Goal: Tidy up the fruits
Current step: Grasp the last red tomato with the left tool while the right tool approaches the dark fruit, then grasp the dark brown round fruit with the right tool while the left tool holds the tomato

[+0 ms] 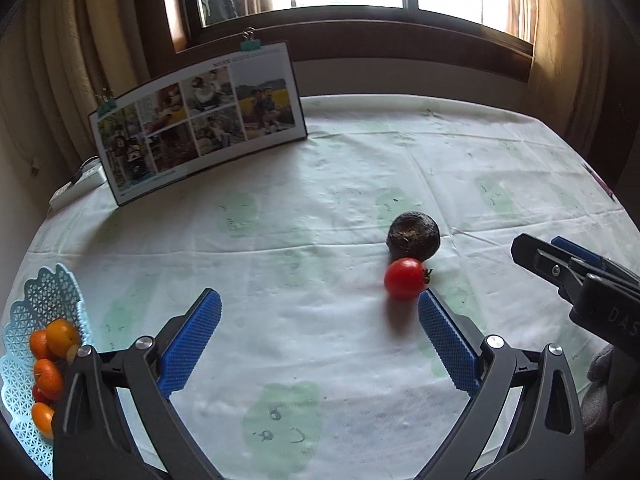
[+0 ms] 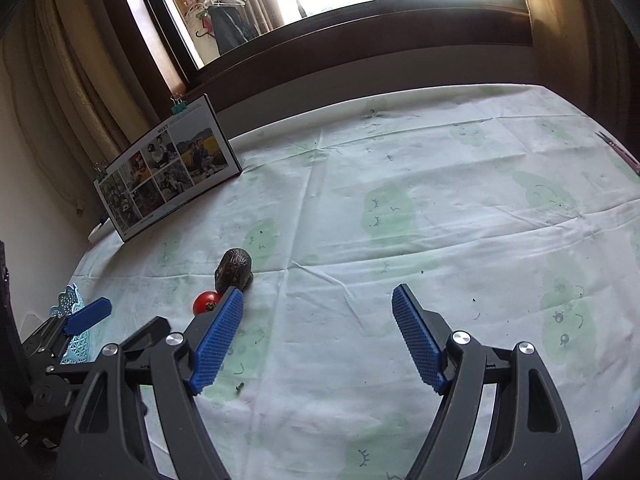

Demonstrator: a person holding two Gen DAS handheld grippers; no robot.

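Note:
A red tomato (image 1: 405, 279) lies on the tablecloth, touching a dark avocado (image 1: 413, 236) just behind it. My left gripper (image 1: 320, 312) is open above the cloth, its right fingertip close beside the tomato, nothing between the pads. A light blue lattice basket (image 1: 24, 360) at the near left holds several oranges (image 1: 60, 336). The right wrist view shows the tomato (image 2: 206, 302) and avocado (image 2: 234, 269) left of my right gripper (image 2: 318, 300), which is open and empty over bare cloth. The right gripper's tip (image 1: 560, 264) enters the left wrist view from the right.
A photo calendar (image 1: 200, 128) held by binder clips stands at the back left of the table. A white power strip (image 1: 76, 188) lies behind it. A window and curtains run beyond the table's far edge (image 1: 400, 100). A gloved hand (image 1: 608, 392) shows at the right.

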